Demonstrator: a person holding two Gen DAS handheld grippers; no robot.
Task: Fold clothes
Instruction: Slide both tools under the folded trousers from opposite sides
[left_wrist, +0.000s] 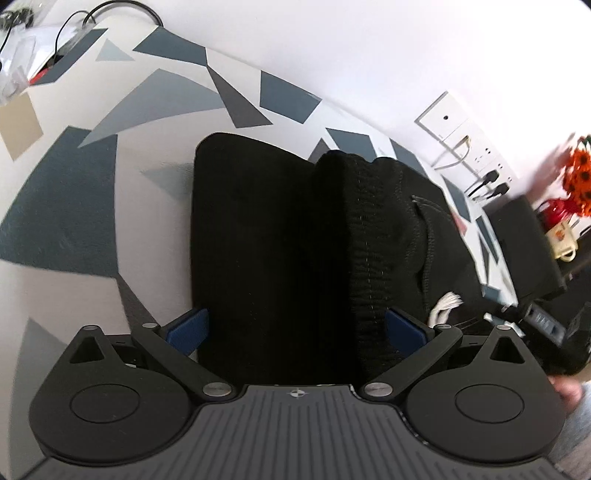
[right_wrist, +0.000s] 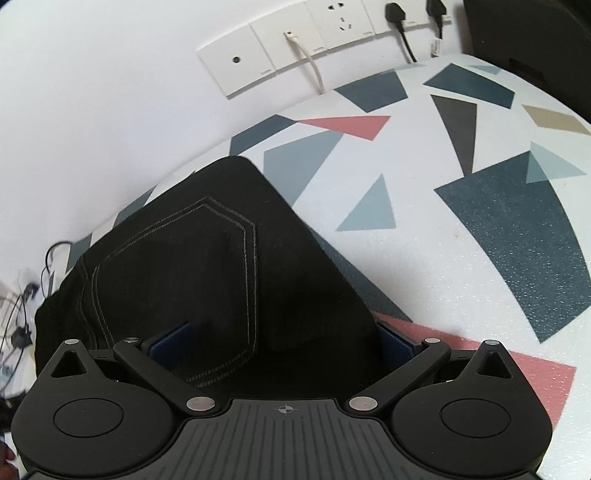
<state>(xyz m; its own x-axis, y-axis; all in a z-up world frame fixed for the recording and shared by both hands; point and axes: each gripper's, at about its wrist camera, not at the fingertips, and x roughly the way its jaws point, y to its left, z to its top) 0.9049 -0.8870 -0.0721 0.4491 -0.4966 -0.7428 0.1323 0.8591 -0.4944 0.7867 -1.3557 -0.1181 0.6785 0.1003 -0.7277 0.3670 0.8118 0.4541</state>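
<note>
Centrally, black trousers (left_wrist: 266, 240) are seen lying on the patterned table (left_wrist: 66, 206), long axis toward frame top, straddled by the spread left gripper (left_wrist: 295, 328) and right gripper (right_wrist: 280, 343), neither clenched.

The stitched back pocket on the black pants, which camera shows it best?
The right wrist view. The pocket fills its centre, with its double stitching outlined clearly on the black pants. The left wrist view shows the folded pants from the ribbed waistband side, so that pocket isn't visible there.
</note>
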